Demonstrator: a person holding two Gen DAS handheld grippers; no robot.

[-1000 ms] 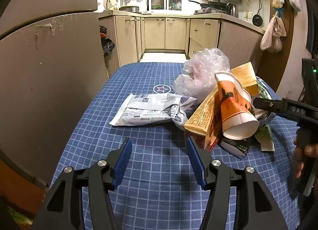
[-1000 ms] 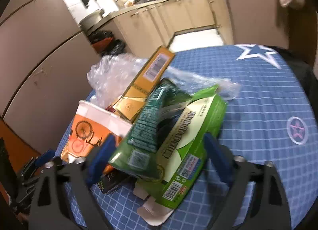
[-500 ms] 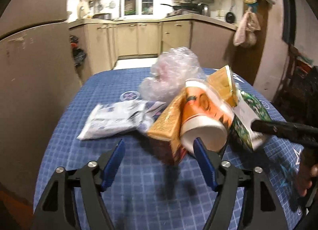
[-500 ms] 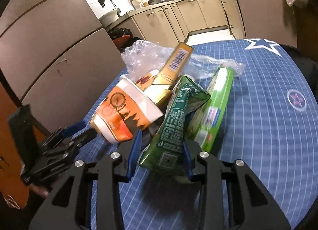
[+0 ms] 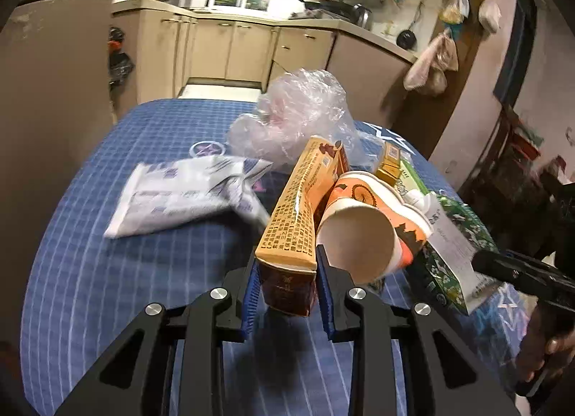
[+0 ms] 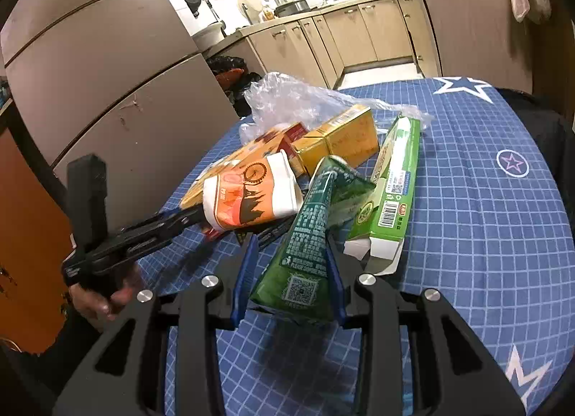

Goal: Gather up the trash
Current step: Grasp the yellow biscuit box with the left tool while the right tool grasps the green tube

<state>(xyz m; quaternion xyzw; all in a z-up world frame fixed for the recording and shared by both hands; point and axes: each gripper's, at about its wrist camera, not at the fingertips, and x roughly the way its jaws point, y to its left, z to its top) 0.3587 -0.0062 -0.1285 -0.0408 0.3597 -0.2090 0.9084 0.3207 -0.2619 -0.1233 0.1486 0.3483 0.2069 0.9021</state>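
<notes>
We have our left hand-held gripper (image 5: 285, 284) closed on the near end of the orange carton (image 5: 300, 214), and our right hand-held gripper (image 6: 287, 274) closed on the green pouch (image 6: 309, 236). Both pieces sit in the trash pile toward the near edge of the worktop (image 6: 485, 236). The paper cup (image 5: 363, 229) leans against the carton, so we judge we should lift slowly and straight, keeping both grips firm, lest the cup roll off. The white wrapper (image 5: 187, 196) and plastic bag (image 5: 298, 117) lie farther back.
</notes>
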